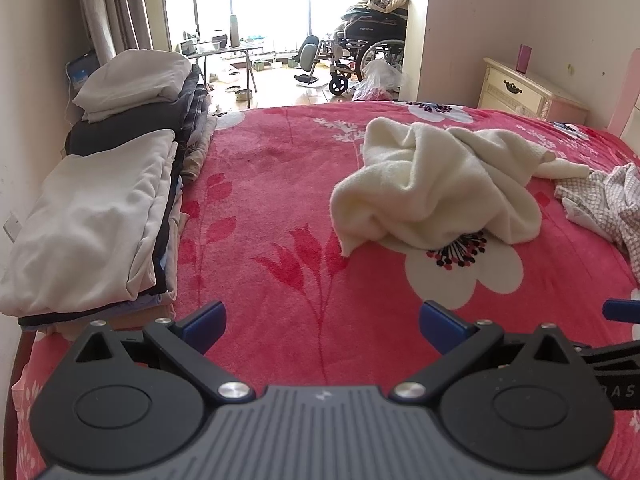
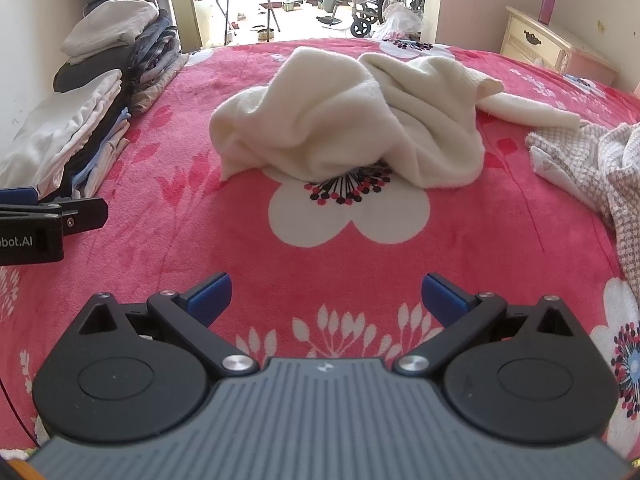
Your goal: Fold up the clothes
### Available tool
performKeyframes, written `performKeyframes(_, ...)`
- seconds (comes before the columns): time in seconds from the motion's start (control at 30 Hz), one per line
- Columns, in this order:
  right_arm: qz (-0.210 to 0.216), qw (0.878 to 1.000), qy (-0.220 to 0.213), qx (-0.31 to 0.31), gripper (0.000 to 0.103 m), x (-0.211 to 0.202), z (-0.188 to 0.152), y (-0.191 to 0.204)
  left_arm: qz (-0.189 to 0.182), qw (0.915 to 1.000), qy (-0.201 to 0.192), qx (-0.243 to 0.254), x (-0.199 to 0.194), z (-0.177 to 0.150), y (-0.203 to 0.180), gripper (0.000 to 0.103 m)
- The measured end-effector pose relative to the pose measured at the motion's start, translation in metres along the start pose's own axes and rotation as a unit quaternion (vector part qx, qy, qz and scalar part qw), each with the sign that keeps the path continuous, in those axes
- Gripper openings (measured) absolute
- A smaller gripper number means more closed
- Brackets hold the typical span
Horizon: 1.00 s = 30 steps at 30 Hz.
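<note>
My left gripper (image 1: 322, 326) and right gripper (image 2: 326, 300) gape wide, empty — folded stack (image 1: 92, 216) lines the bed's (image 1: 280, 200) left edge; cream garment (image 2: 348, 116) and checked cloth (image 2: 592, 160) remain crumpled.

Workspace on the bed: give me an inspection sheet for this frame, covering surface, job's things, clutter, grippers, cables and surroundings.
Surface: pink floral blanket covering the bed.
Job's things: crumpled cream garment lying unfolded mid-bed; checked cloth bunched to its right, apart from it; stack of folded clothes along the left wall.
Clutter: nothing seen on the blanket besides the clothes.
Grippers: left gripper and right gripper both open, fingers empty, short of the garment.
Cables: thin white cable on the wall behind the stack.
Surroundings: cream nightstand, wheelchair and folding table beyond the doorway.
</note>
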State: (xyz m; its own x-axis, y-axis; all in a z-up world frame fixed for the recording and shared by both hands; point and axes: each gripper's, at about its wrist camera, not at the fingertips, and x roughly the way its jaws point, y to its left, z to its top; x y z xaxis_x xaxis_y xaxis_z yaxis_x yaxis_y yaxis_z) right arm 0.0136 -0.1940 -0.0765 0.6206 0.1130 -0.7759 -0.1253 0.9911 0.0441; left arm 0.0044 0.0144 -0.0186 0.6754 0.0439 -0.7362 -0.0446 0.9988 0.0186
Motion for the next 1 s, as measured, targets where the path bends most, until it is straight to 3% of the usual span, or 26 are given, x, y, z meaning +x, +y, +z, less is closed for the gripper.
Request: performKeyframes(1.0, -0.004, 1.000, 0.017, 0.003, 0.102, 0.010, -0.004, -0.003, -0.017, 0.9997, 0.014, 0.006, 0.014, -0.004, -0.004, 0.103)
